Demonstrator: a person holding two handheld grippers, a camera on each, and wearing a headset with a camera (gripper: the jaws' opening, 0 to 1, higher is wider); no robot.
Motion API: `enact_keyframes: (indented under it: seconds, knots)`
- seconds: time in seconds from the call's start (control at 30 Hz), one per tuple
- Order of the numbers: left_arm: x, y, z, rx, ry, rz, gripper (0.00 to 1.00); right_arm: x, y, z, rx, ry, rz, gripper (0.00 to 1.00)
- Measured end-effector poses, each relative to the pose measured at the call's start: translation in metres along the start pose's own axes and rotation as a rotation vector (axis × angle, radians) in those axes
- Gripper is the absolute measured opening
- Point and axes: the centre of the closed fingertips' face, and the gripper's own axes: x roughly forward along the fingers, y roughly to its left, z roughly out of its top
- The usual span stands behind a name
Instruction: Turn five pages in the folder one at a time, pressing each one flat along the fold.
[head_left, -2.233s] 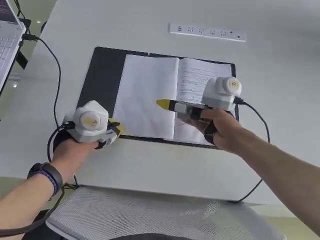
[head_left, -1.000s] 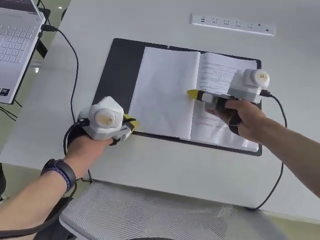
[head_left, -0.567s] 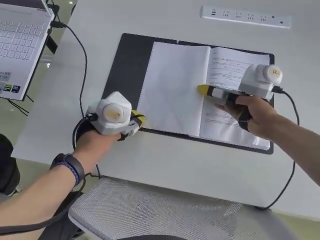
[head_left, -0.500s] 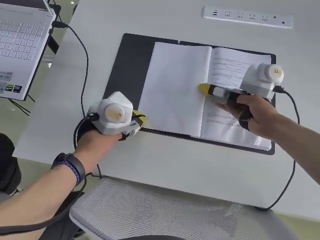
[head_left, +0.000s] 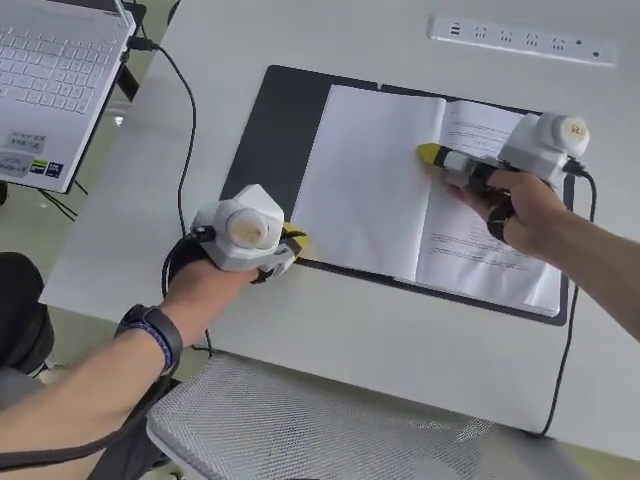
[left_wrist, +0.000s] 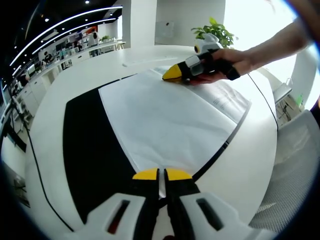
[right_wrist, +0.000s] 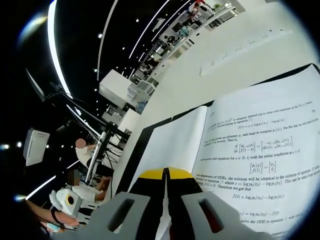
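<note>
Resting nearest the viewer, the left gripper (head_left: 293, 240), jaws pinched together on nothing, sits at the front edge of the open folder (head_left: 262, 130), just beside the bottom corner of its blank left page (head_left: 370, 180). Farther back, the right gripper (head_left: 430, 155), jaws likewise closed and empty, lays its yellow tip on the fold (head_left: 422, 235) near the top, which looks like the pressing-flat step. Next would likely come finishing the stroke along the fold, then lifting the printed right page (head_left: 490, 245) by its edge.
</note>
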Motion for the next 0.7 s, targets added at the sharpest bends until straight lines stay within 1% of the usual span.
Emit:
enact_keyframes:
  seconds: [0.07,0.13,0.27,0.33,0.4,0.47,0.5,0.7]
  knots:
    - [-0.001,0.0,0.0,-0.003,-0.001,0.001,0.02,0.001,0.002,0.003,0.005,-0.013,0.0,0.0]
    - [-0.001,0.0,0.001,-0.006,0.0,0.003,0.02,0.005,-0.006,0.009,0.012,-0.028,-0.004,0.0]
    - [-0.001,0.0,0.001,-0.008,0.0,0.006,0.02,0.01,-0.008,0.016,0.03,-0.064,-0.019,0.0]
    - [-0.001,0.0,0.001,-0.009,0.0,0.005,0.02,0.016,-0.017,0.024,0.044,-0.083,-0.024,0.0]
    - [-0.002,0.0,0.001,-0.014,0.0,0.004,0.02,0.018,-0.019,0.028,0.042,-0.098,-0.035,0.0]
    - [-0.001,0.0,0.001,-0.021,-0.001,0.004,0.02,0.022,-0.025,0.034,0.02,-0.116,-0.051,0.0]
    - [-0.001,0.0,0.001,-0.023,-0.002,0.004,0.03,0.022,-0.024,0.034,0.024,-0.119,-0.052,0.0]
    - [-0.001,0.0,0.001,-0.021,0.0,0.004,0.02,0.031,-0.031,0.048,0.037,-0.154,-0.063,0.0]
